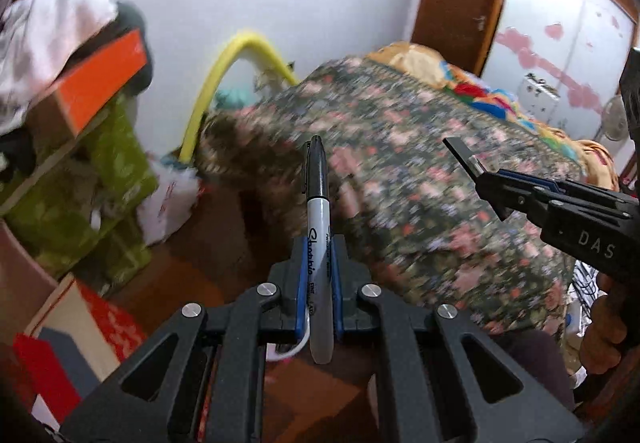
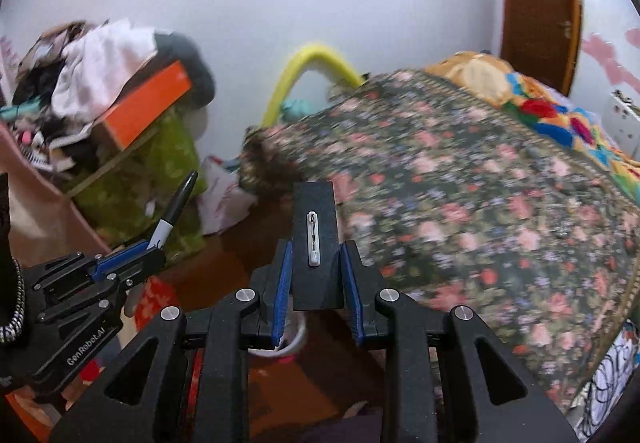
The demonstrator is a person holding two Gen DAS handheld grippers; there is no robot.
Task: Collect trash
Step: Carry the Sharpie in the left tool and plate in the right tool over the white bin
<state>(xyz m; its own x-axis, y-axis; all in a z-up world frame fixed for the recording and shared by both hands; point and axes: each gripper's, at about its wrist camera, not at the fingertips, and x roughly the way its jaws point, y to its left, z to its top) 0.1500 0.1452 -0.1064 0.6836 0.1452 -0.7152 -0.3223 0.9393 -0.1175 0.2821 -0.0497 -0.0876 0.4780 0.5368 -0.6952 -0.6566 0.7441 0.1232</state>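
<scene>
The left gripper (image 1: 319,275) clamps a black Sharpie marker (image 1: 318,227) upright; the right gripper (image 2: 316,271) grips a flat black block (image 2: 314,243). Both hang near the floral bedspread (image 2: 480,203). A jolt could pivot the marker loose.

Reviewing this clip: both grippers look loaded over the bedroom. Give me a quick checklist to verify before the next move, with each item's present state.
1. Left gripper shut on the black marker: ok.
2. Marker seated firmly, capped end pointing forward: ok.
3. Right gripper shut on the flat black block: ok.
4. Block straight between the fingers: ok.
5. The two grippers apart, not touching: ok.
6. Trash bin or bag to drop into in view: cannot tell; a white plastic bag lies on the floor by the floral bedspread, its purpose unclear.
</scene>
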